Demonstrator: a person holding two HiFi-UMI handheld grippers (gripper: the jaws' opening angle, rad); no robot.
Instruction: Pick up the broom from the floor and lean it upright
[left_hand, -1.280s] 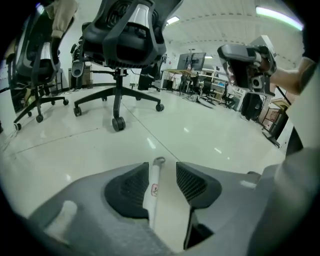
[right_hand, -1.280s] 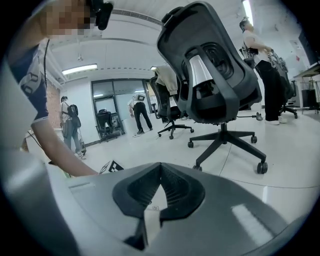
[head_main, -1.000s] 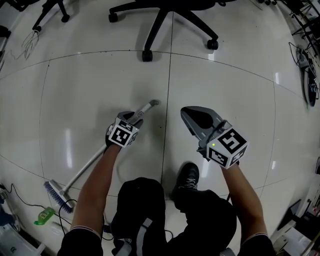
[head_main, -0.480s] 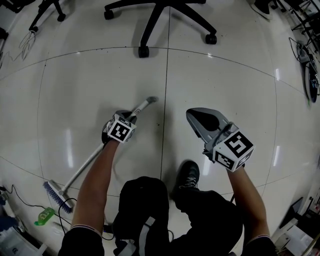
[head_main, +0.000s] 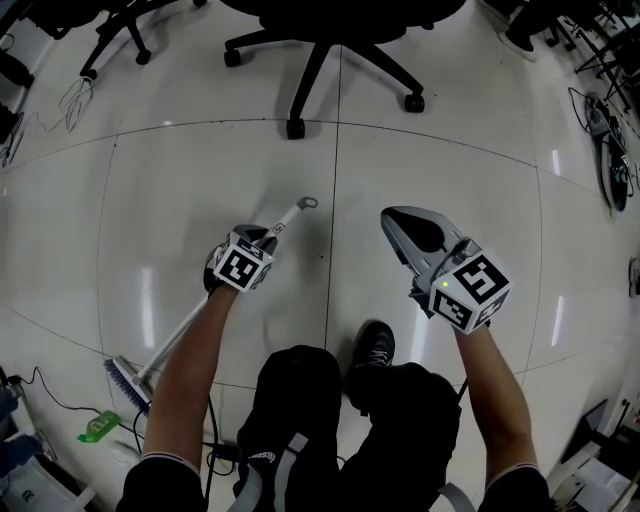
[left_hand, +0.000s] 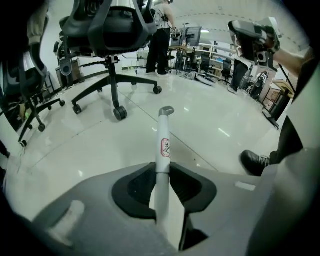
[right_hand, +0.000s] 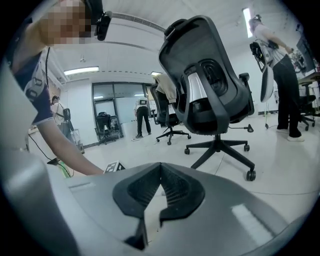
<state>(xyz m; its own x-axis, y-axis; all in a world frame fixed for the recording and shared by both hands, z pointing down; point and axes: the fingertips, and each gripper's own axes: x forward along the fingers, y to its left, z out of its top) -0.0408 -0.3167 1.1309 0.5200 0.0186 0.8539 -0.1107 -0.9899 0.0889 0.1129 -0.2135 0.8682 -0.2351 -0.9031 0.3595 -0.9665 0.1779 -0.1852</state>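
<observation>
Fingers of the left gripper have just closed onto the broom handle near its tip, brush end on the floor. The right gripper has its fingers together, empty. Lifting upright can begin.

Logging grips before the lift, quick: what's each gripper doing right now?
Left gripper: jaws have just been closing, now shut on the broom handle.
Right gripper: shut, nothing between its jaws.
</observation>
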